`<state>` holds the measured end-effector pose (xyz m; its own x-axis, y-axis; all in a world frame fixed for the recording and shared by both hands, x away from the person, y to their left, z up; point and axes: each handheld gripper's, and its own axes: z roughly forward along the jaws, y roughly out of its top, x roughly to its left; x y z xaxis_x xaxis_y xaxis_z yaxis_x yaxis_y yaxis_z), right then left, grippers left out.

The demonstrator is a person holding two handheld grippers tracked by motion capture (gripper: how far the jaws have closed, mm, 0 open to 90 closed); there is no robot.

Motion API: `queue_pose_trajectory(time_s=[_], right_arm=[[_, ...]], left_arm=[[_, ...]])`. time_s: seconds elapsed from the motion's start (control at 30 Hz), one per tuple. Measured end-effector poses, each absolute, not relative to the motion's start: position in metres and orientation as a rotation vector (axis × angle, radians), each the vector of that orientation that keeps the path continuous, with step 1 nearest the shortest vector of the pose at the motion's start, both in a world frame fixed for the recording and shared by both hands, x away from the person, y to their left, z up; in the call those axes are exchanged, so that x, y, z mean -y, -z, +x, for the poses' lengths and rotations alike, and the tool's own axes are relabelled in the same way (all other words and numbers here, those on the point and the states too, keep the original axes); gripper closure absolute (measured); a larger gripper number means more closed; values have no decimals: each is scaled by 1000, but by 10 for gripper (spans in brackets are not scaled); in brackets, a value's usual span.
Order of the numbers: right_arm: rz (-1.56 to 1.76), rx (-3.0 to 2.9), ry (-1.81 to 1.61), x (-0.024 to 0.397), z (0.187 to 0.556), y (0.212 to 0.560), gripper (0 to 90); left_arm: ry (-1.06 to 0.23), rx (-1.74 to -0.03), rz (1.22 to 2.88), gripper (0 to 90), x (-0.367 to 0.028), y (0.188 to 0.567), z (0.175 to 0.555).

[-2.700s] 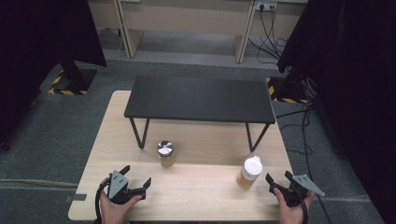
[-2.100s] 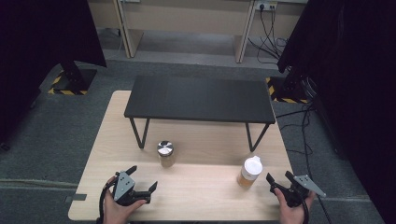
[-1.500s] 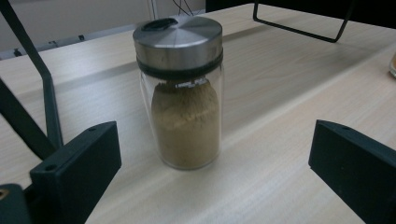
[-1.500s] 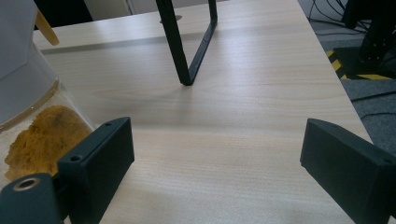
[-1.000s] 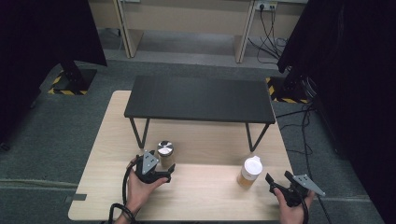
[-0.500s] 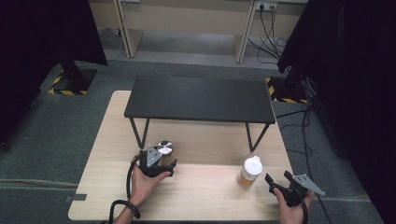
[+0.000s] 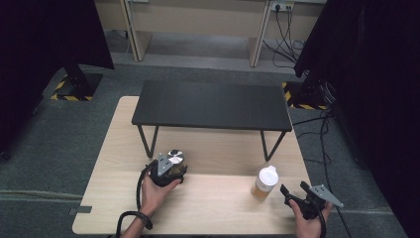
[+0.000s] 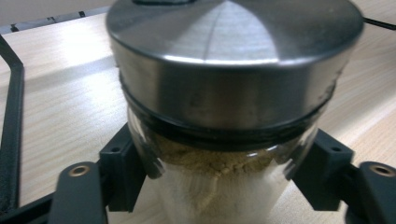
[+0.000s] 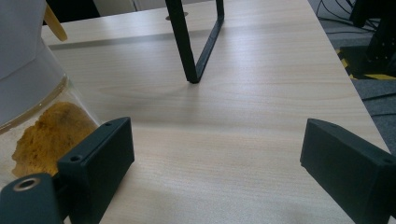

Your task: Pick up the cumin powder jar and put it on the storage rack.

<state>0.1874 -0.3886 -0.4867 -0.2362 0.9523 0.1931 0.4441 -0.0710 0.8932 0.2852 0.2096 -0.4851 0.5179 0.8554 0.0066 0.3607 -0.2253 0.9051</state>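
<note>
A glass jar (image 7: 175, 157) with a steel lid, holding pale powder, stands on the wooden table (image 7: 223, 210) in front of the black stand's left leg. My left gripper (image 7: 173, 170) has just been closing and now its pads press on both sides of the jar (image 8: 233, 93) below the lid. A second jar (image 7: 265, 182) with a white lid and orange powder stands at the front right. My right gripper (image 7: 292, 196) rests beside it, open, nothing between its fingers; in the right gripper view that jar (image 9: 32, 93) sits just outside the left jaw of the gripper (image 9: 224, 163).
A low black stand (image 7: 213, 104) spans the back half of the table; its right leg (image 9: 196, 46) is ahead of my right gripper. Bare wood lies between the two jars. Grey carpet surrounds the table, with cables on the floor at the right.
My left hand moved from the table's front left edge forward and right to the steel-lidded jar, and its jaws closed on the jar. The right hand stayed put.
</note>
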Motion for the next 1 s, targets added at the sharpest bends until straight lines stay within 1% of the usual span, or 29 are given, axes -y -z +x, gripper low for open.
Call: queue_pose_trajectory(time_s=[0.4,0.77,1.0], right_arm=[[1500,-1693,-1279,388,187,487,99],[1491,-1703,-1263,386,188,486,100],[1493,-1699,-1266,387,188,486,99]], left_arm=[[-655,-1004,1799,304,-211,481,278],[-644,-961,1778,304,-221,459,259],[-669,-942,1770,304,-231,442,242]])
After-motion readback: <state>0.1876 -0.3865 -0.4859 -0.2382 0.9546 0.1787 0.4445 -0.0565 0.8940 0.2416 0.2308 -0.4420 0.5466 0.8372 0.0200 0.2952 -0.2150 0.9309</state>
